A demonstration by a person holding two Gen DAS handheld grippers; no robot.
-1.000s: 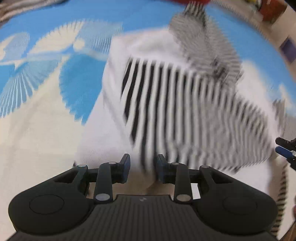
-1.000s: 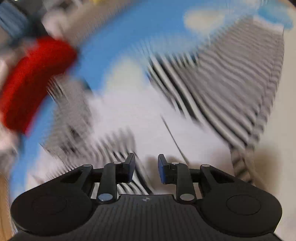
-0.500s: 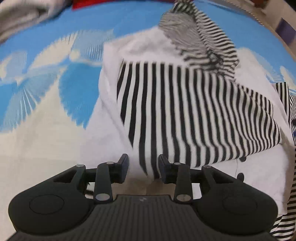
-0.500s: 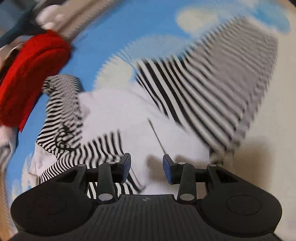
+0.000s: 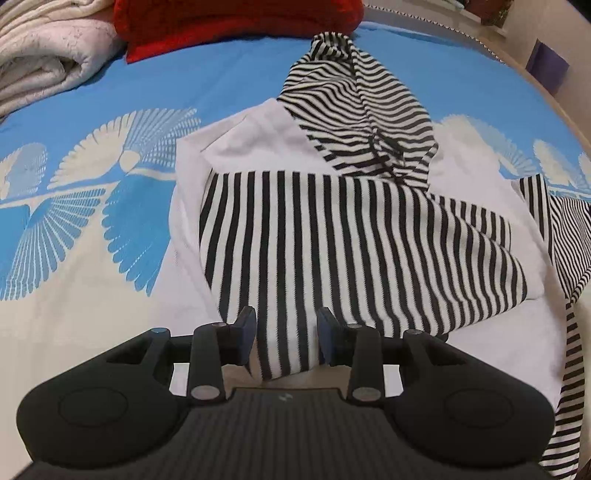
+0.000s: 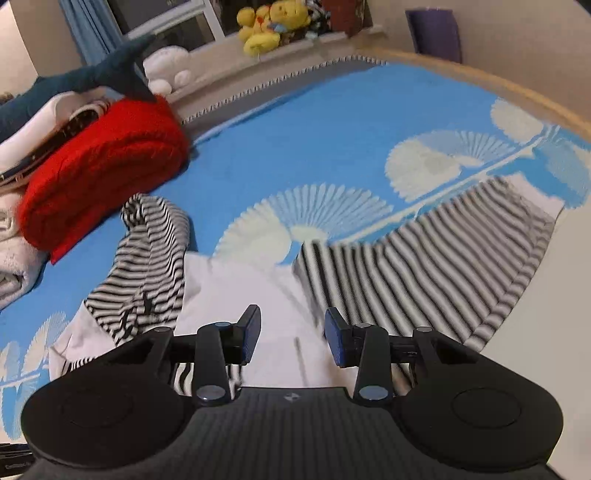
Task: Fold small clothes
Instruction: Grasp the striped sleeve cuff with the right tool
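A small white hoodie with black-and-white striped sleeves and hood lies on the blue and cream bedspread. One striped sleeve is folded across its white body; the striped hood points away. My left gripper is open, its jaws on either side of the folded sleeve's end, not closed on it. My right gripper is open and empty above the white body, with the other striped sleeve spread out to its right and the hood to its left.
A folded red blanket and rolled white bedding lie at the far side of the bed. A blue shark toy and yellow plush toys sit beyond. The bed's wooden edge curves on the right.
Both grippers have drawn back from the hoodie and tilted up. The right gripper's jaws have opened wider. The folded sleeve has settled flat on the body.
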